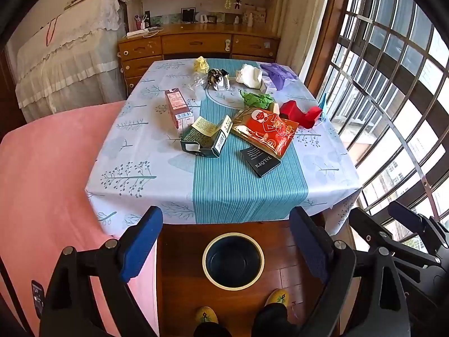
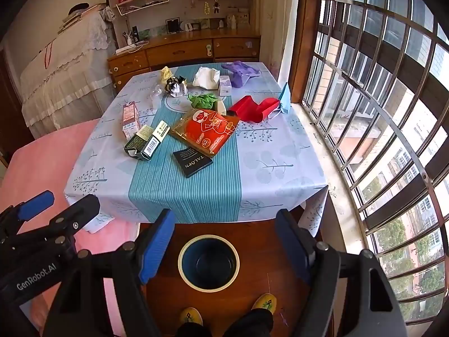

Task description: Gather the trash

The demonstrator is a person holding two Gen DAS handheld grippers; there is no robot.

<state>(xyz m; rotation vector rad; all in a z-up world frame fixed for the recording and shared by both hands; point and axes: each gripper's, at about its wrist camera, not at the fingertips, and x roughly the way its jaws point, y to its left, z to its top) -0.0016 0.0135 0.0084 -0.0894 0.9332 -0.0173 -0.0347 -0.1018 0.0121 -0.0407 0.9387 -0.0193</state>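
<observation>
both grippers, left gripper [image 1: 224, 241] and right gripper [image 2: 224, 248], hung wide open, empty, above bin [image 1: 233, 261] on floor. trash lay on table [image 1: 140, 168]: black booklet [image 1: 260, 161], red packet [image 1: 266, 132], green carton [image 1: 204, 140]. risk: flat booklet likely slipping from pads; light wrappers missing bin mouth.

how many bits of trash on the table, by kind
boxes and cartons: 4 (pink carton, green box, black box, small white box)
foil packs: 1 (red pack)
crumpled wrappers and paper: 6
face masks: 1 (blue mask)
total: 12
</observation>
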